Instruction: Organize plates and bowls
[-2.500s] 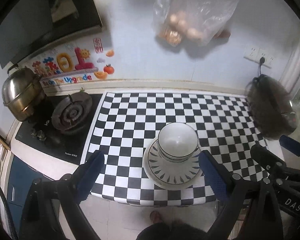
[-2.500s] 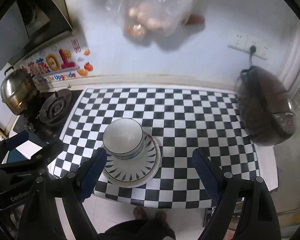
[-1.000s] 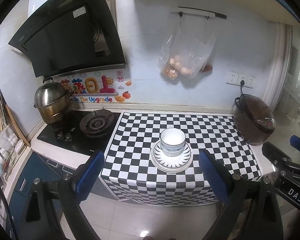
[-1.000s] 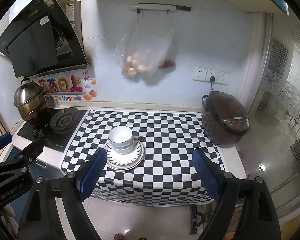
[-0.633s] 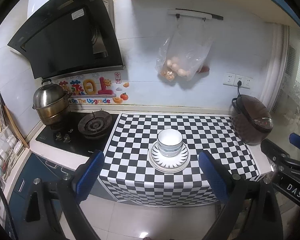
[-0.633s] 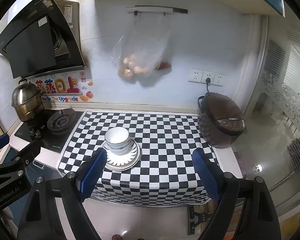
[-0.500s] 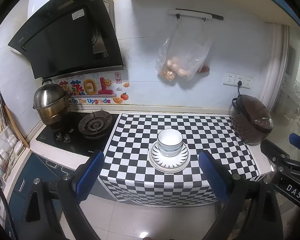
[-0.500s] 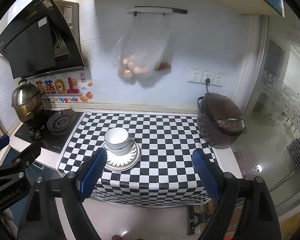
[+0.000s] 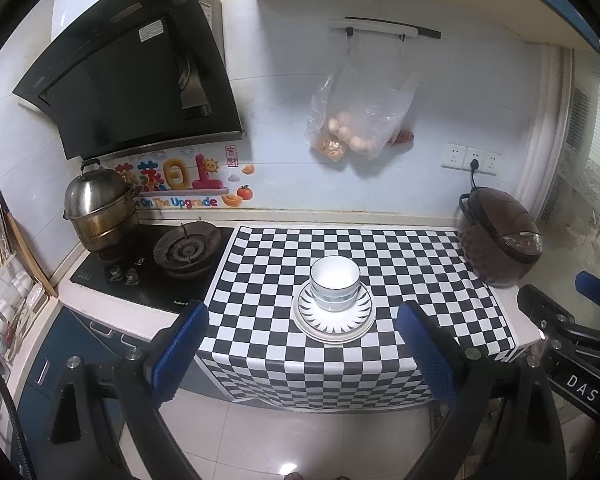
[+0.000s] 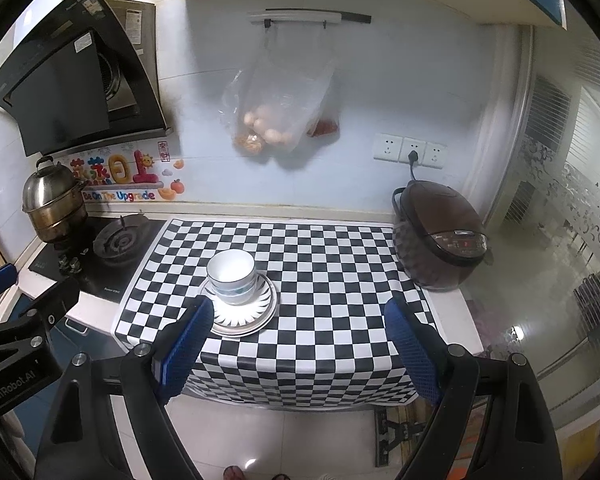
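Note:
Stacked white bowls with blue rims (image 9: 335, 280) (image 10: 232, 276) sit on stacked plates with a black petal pattern (image 9: 334, 316) (image 10: 242, 310), on the checkered mat (image 9: 400, 280) (image 10: 320, 280) near the counter's front. My left gripper (image 9: 304, 356) is open and empty, held well back from the counter, over the floor. My right gripper (image 10: 296, 354) is open and empty, also back off the counter edge. Each gripper shows at the edge of the other's view.
A gas hob (image 9: 186, 248) with a steel steamer pot (image 9: 98, 208) stands left of the mat. A brown rice cooker (image 9: 498, 240) (image 10: 438, 232) stands at the right end. A bag of eggs (image 9: 356, 128) hangs on the wall. A range hood (image 9: 132, 88) hangs over the hob.
Both grippers have pulled far back and up from the bowl stack since 2.5 s ago; in the last half second they hardly moved. The dishes stay put.

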The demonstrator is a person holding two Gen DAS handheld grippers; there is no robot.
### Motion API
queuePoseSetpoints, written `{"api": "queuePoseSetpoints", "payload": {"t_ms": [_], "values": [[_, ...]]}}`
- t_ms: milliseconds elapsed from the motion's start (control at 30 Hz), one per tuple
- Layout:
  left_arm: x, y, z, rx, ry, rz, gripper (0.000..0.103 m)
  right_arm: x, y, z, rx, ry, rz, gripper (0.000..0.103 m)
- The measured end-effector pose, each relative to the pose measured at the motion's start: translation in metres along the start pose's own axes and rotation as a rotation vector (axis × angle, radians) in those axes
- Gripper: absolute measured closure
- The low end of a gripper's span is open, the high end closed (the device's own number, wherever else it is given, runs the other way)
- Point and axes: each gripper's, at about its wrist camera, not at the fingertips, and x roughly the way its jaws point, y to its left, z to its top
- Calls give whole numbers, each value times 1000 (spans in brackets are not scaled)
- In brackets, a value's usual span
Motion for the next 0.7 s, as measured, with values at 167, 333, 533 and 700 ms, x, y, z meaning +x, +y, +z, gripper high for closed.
{"api": "queuePoseSetpoints", "payload": {"t_ms": [167,333,533,700], "values": [[-2,0,0,4,4,-5,6,-1,-2,-3,6,5,-1,14],[-2,3,1,7,2,-5,6,-3,-1,-4,10,4,-2,14],[-2,2,1,9,2,-5,7,-5,1,-6,11,6,0,14],[-4,6,-1,-1,7,-14,6,-6,3,-7,12,8,0,14]]}}
